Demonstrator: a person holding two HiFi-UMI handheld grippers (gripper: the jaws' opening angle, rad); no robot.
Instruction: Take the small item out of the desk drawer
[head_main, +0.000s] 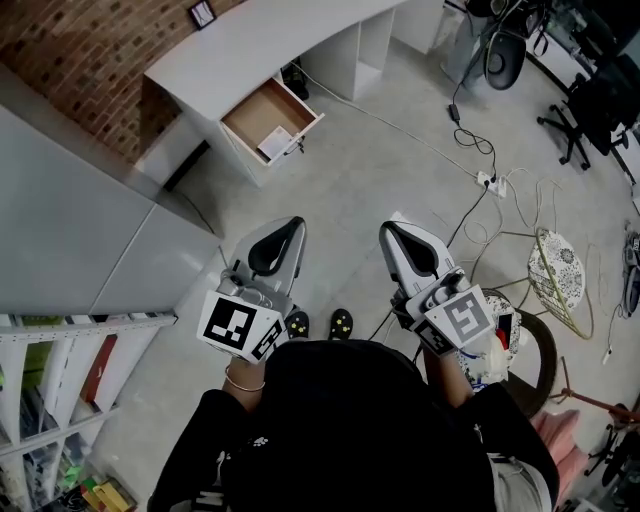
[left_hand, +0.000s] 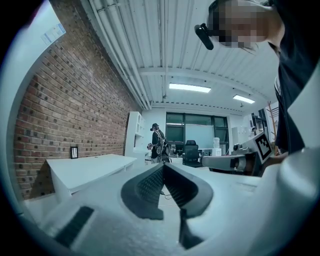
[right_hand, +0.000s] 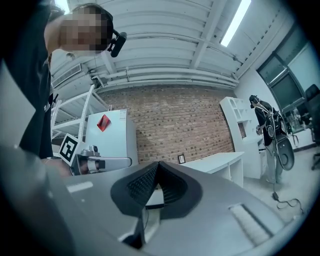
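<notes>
A white desk (head_main: 250, 45) stands along the brick wall, far ahead of me in the head view. Its wooden drawer (head_main: 268, 117) is pulled open, and a small white item (head_main: 274, 141) lies inside near the front. My left gripper (head_main: 292, 226) and right gripper (head_main: 389, 232) are held side by side at waist height, well short of the desk. Both are shut with nothing between the jaws. In the left gripper view the desk (left_hand: 87, 167) shows at lower left; in the right gripper view the desk (right_hand: 217, 161) is right of the jaws.
Cables and a power strip (head_main: 490, 182) trail across the concrete floor at right. A wire stool (head_main: 560, 270) and office chairs (head_main: 590, 110) stand at right. A grey cabinet (head_main: 70, 220) and a shelf rack (head_main: 60, 400) are at left. A person (left_hand: 158, 142) stands far off.
</notes>
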